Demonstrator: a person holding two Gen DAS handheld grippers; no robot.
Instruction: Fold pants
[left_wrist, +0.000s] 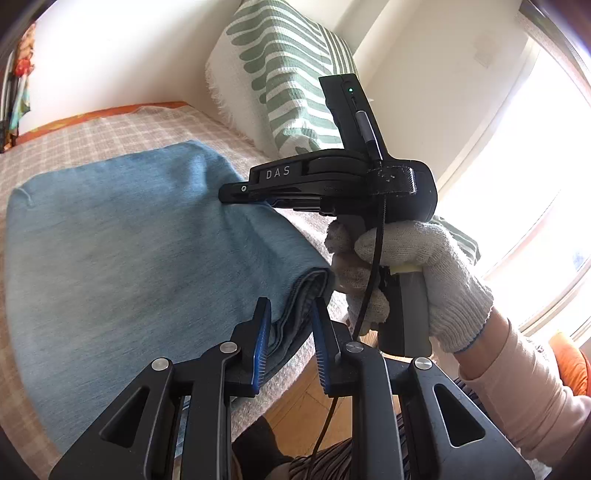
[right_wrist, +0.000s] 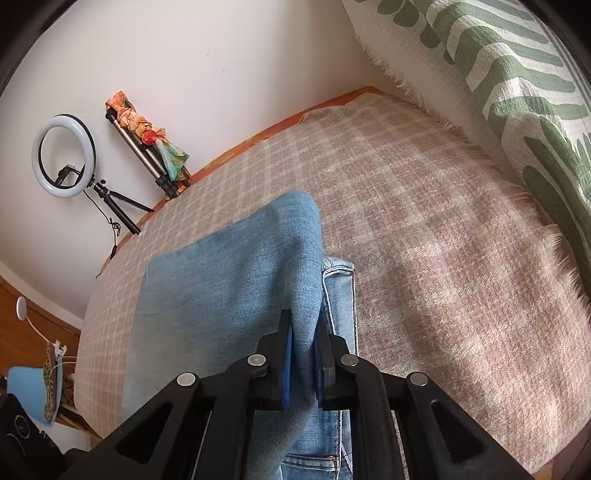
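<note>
Left tool (left_wrist: 288, 325): jaws slightly apart, the jeans' (left_wrist: 129, 240) folded corner edge lies between the pads, pads not visibly pressing, so reads as let go. Right tool (right_wrist: 303, 350): narrow gap, a ridge of denim pinched up between the pads, which touch it on both sides, so gripping the jeans (right_wrist: 229, 288). The gloved right hand (left_wrist: 413, 273) holds that tool at the fold's far side edge. The jeans lie folded over on the bed's plaid blanket (right_wrist: 424, 229), top layer laid over the waistband and pocket part. Green patterned pillow (right_wrist: 517, 74) behind, ring light (right_wrist: 62, 155) by the wall.

Step, as judged: the fold-over is being set down. The next move calls for freeing the right pinch, backing both tools off and flattening the raised ridge.
</note>
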